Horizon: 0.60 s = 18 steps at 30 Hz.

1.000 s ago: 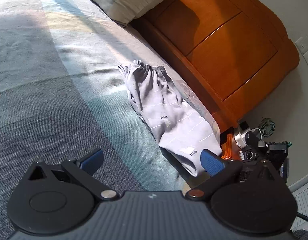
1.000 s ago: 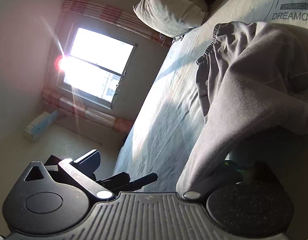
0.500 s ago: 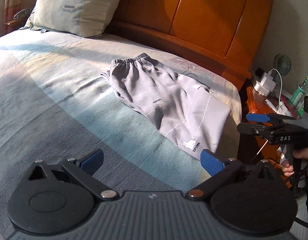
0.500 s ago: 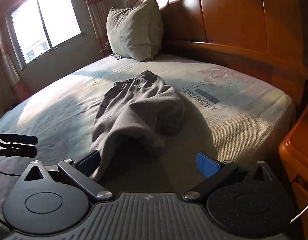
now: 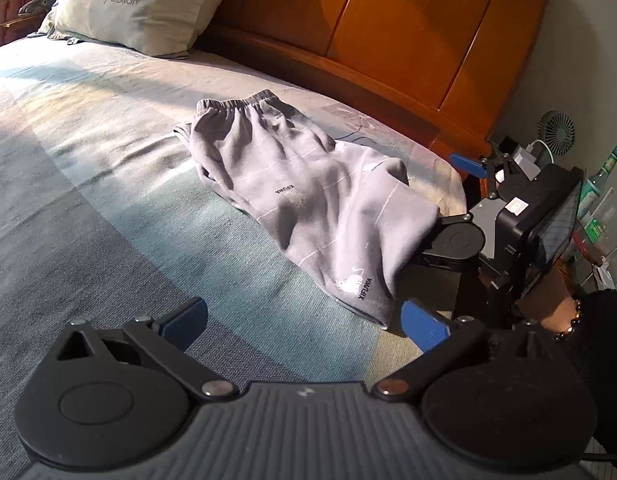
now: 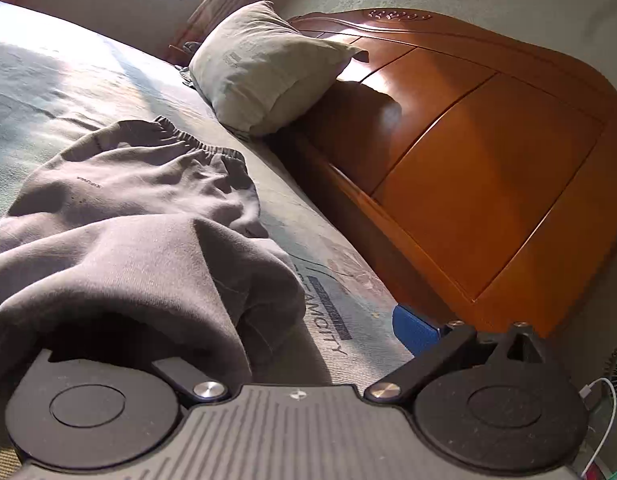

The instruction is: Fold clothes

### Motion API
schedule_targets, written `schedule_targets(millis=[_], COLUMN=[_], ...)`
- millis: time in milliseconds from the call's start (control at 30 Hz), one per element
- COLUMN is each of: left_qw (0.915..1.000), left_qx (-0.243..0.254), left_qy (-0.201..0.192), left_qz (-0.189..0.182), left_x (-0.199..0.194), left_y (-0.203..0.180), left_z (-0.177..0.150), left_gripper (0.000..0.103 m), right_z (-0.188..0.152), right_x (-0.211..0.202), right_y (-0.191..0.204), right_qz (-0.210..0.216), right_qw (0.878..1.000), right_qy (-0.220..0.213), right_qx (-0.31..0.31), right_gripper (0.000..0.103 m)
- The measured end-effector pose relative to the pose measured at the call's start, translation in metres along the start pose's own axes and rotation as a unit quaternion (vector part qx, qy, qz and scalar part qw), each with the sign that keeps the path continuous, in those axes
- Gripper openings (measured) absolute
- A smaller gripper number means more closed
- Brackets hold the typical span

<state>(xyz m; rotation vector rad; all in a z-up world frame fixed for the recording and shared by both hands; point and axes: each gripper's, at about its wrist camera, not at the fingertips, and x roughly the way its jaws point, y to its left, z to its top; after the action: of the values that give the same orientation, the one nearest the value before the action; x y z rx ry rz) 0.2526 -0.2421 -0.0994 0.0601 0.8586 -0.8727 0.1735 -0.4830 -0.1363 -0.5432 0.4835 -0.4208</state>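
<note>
The left gripper (image 5: 304,320) sits at the bottom of its own view with its 2 blue-tipped fingers (image 5: 422,326) spread wide and nothing between them, above the striped bedsheet (image 5: 88,208). The right finger's tip lies just beside the lower hem of the grey sweatpants (image 5: 308,200), not gripping it.

The right gripper (image 5: 464,200) shows at the right of the left wrist view, at the bed's edge. Its jaws stand wide; 1 blue finger (image 6: 414,328) is bare over the sheet, while the other is hidden under the fabric of the sweatpants' leg end, which drapes over that side of the tool. Whether that finger presses the cloth cannot be told. A hand (image 5: 548,300) with a bead bracelet holds its handle.

The sweatpants lie across the centre of the left wrist view, elastic waistband toward the orange wooden headboard (image 5: 408,32). A beige pillow (image 5: 144,0) leans in the upper left. A small fan (image 5: 556,133) and a green bottle (image 5: 598,184) stand at the right edge.
</note>
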Motion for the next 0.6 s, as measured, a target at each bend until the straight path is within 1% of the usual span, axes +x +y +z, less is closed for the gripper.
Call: schedule_targets(millis=[100,133,167,200,300,400,467,533,600], left_qw=[1.0,0.9999,0.9999,0.9999,1.0,1.0,1.0,0.9999,0.9999], left_qx=[-0.008,-0.01,-0.012,-0.013,-0.01,-0.001,0.001,0.0,-0.004], left_qy=[0.001,0.001,0.002,0.002,0.001,0.004,0.007,0.009,0.007], left_qz=[0.002,0.003,0.004,0.003,-0.002,-0.005,0.003,0.008,0.01], left_x=[-0.003,-0.004,-0.004,-0.004,-0.004,-0.003,-0.001,0.0,0.0], left_y=[0.005,0.007,0.008,0.008,0.004,0.002,0.002,0.003,0.005], left_z=[-0.003,-0.003,-0.004,-0.005,-0.005,-0.003,-0.003,-0.002,-0.001], left_gripper=[0.102,0.102,0.102,0.102,0.102,0.102,0.102,0.102,0.102], right_z=[-0.008,-0.01,-0.013,-0.016,-0.027,-0.032,-0.028,-0.016,-0.004], right_x=[-0.01,-0.016,-0.02,-0.022,-0.023,-0.026,-0.034,-0.038,-0.041], right_y=[-0.023,-0.033,-0.043,-0.051,-0.067,-0.078,-0.081,-0.072,-0.064], right_qz=[-0.067,-0.076,-0.079,-0.082,-0.11,-0.107,-0.067,0.016,0.097], right_qw=[0.998,0.997,0.997,0.996,0.992,0.992,0.996,0.998,0.993], right_qy=[-0.003,-0.009,-0.008,0.002,0.036,0.059,0.057,0.037,0.017], right_qx=[-0.02,-0.018,-0.016,-0.018,-0.043,-0.031,0.007,0.038,0.068], right_gripper=[0.103,0.103,0.103,0.103,0.103,0.103,0.103,0.103,0.103])
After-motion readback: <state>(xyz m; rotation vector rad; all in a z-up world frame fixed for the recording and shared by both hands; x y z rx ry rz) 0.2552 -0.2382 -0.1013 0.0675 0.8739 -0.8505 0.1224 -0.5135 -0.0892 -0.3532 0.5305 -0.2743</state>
